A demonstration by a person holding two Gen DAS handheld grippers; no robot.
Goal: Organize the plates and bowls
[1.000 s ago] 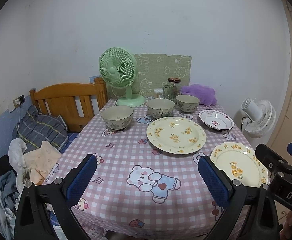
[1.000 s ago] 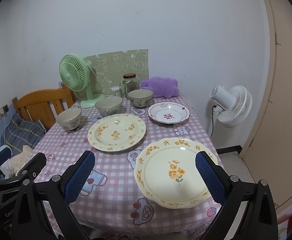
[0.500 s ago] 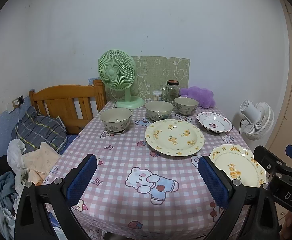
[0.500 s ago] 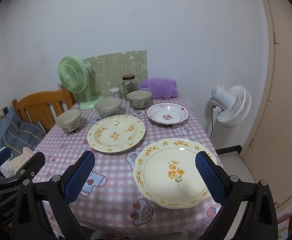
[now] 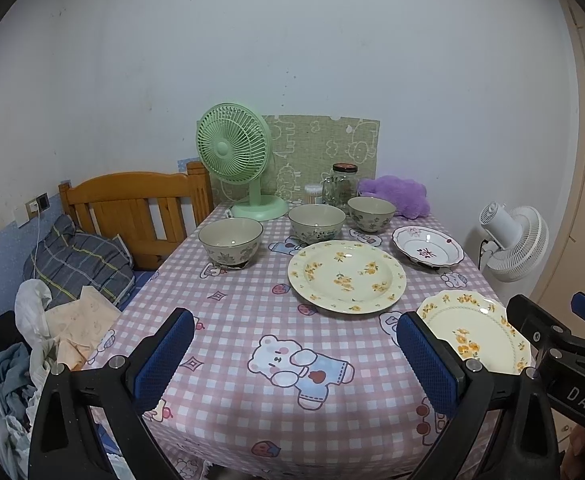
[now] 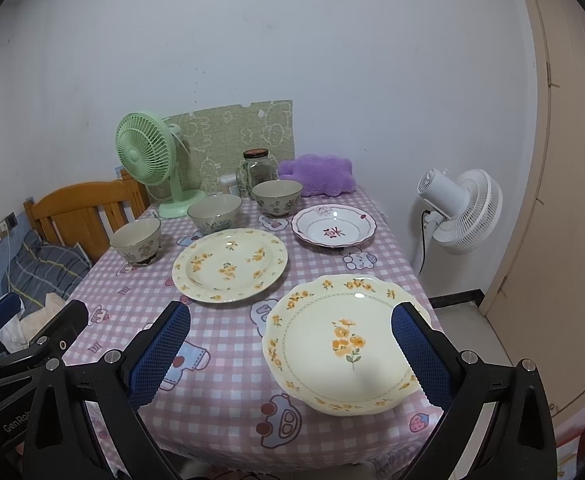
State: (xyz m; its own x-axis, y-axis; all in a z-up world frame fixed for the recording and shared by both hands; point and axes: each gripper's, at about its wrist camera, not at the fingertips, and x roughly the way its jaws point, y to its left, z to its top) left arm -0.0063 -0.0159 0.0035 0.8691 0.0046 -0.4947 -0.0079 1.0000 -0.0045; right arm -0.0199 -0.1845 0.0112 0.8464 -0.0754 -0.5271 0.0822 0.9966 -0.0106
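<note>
Now the left tool [image 5: 294, 354] is hanging released above the checked surface [image 5: 236, 304], three bowls [image 5: 230, 240] sitting behind the round plate [image 5: 346, 276]. From the right wrist, the right tool [image 6: 290, 350] is gaping empty over the scalloped plate [image 6: 342, 340] at the near corner.

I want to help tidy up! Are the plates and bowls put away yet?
Not yet. Nothing looks stacked: three bowls and three plates sit apart on the table. Both grippers, left and right, are open and hold nothing. All sorting remains.
</note>
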